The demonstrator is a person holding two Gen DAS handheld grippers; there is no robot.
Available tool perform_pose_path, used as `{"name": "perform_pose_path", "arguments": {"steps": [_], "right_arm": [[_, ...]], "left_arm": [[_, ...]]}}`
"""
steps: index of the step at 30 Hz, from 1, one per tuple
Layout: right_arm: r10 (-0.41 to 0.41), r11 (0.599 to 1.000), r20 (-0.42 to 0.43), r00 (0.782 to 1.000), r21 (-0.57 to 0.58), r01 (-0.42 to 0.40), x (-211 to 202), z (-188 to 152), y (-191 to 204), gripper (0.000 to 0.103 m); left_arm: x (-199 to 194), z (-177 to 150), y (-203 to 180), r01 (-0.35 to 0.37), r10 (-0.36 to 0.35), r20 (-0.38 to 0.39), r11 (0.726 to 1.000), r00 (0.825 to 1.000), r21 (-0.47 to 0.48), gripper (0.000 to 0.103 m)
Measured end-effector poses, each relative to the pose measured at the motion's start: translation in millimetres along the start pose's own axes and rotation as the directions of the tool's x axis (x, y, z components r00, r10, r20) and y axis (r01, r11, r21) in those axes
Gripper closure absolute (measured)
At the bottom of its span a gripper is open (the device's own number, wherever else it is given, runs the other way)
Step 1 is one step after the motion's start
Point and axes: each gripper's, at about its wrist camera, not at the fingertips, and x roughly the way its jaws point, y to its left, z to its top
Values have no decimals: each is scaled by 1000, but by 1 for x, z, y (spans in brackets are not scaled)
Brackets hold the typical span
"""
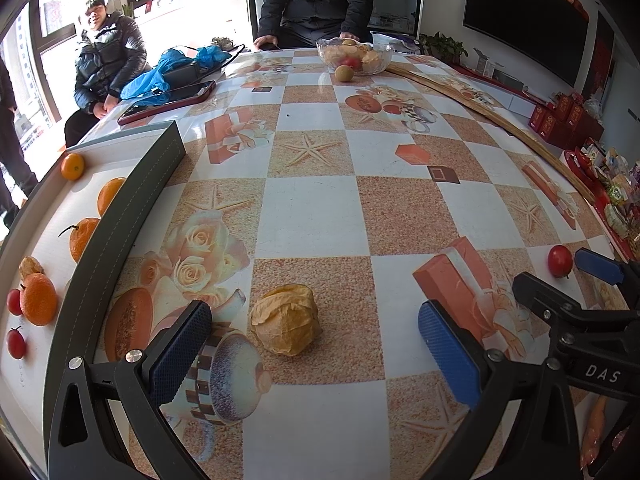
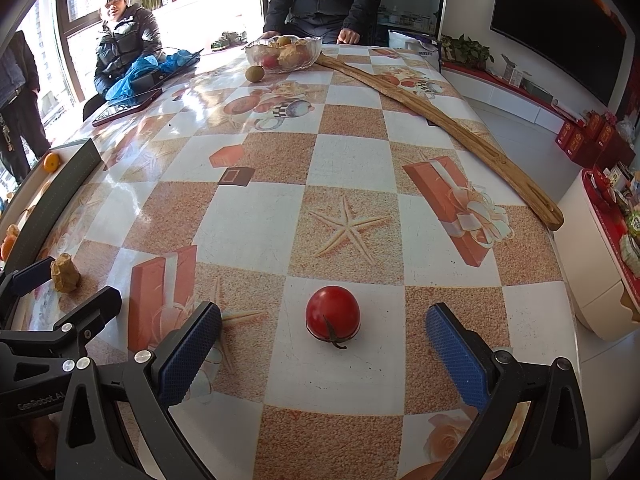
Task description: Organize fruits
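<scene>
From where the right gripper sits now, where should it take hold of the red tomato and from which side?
Grip the red tomato across its round middle, coming straight forward along the table. It lies on its side with the stem toward the right gripper, so the smooth flanks face the open jaws; closing there should avoid the stem.

A red tomato (image 2: 333, 312) and tan papery husked fruit (image 1: 286, 319) sit on an orange-and-white checkered tablecloth (image 2: 360, 152).

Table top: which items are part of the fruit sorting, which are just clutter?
Job:
husked fruit
tomato
tray with oranges
glass bowl
kiwi
left gripper
right gripper

Clutter:
wooden strip
phone
blue bag
</scene>
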Motion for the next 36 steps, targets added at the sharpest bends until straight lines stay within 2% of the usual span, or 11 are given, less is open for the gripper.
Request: {"name": "perform_pose_path", "arguments": {"steps": [8, 10, 12, 14, 15, 16, 18, 19, 22, 27, 36], "right_arm": [[-5, 1000, -13, 1000, -2, 5, 3, 3, 2, 0], [-7, 1000, -25, 1000, -1, 7, 3, 5, 2, 0], [-12, 1000, -42, 999, 2, 12, 4, 6, 2, 0], [-12, 1000, -54, 998, 5, 12, 4, 7, 3, 4], [-6, 1000, -47, 999, -3, 6, 2, 7, 4, 16], [1, 1000, -34, 999, -17, -2, -2, 7, 7, 26], [12, 999, -33, 999, -45, -13, -6, 8, 11, 73], [21, 998, -40, 999, -56, -23, -7, 9, 13, 81], [52, 997, -50, 997, -46, -55, -8, 8, 9, 81], [141, 990, -71, 987, 34, -139, -9, 9, -9, 80], [226, 969, -86, 970, 127, -214, -15, 2, -29, 80]], "left_arm": [[1, 2, 0, -28, 27, -26, 999, 999, -29, 1], [0, 3, -2, -29, 27, -44, 999, 999, -37, 6], [-4, 4, -6, -16, 15, -54, 1000, 998, -21, 19], [-9, 7, -10, -7, 7, -55, 1000, 998, -8, 64], [-10, 8, -10, 2, -2, -63, 1000, 998, -4, 75], [-10, 9, -10, 3, -4, -74, 1000, 997, -4, 74], [-11, 9, -8, 19, -20, -79, 1000, 997, -12, 74], [-12, 7, -5, 35, -37, -83, 999, 996, -19, 75], [-18, 3, 3, 106, -110, -91, 993, 990, -47, 74], [-24, -4, 22, 148, -158, -93, 984, 983, -100, 74], [-28, -9, 30, 104, -113, -88, 989, 990, -106, 74]]}}
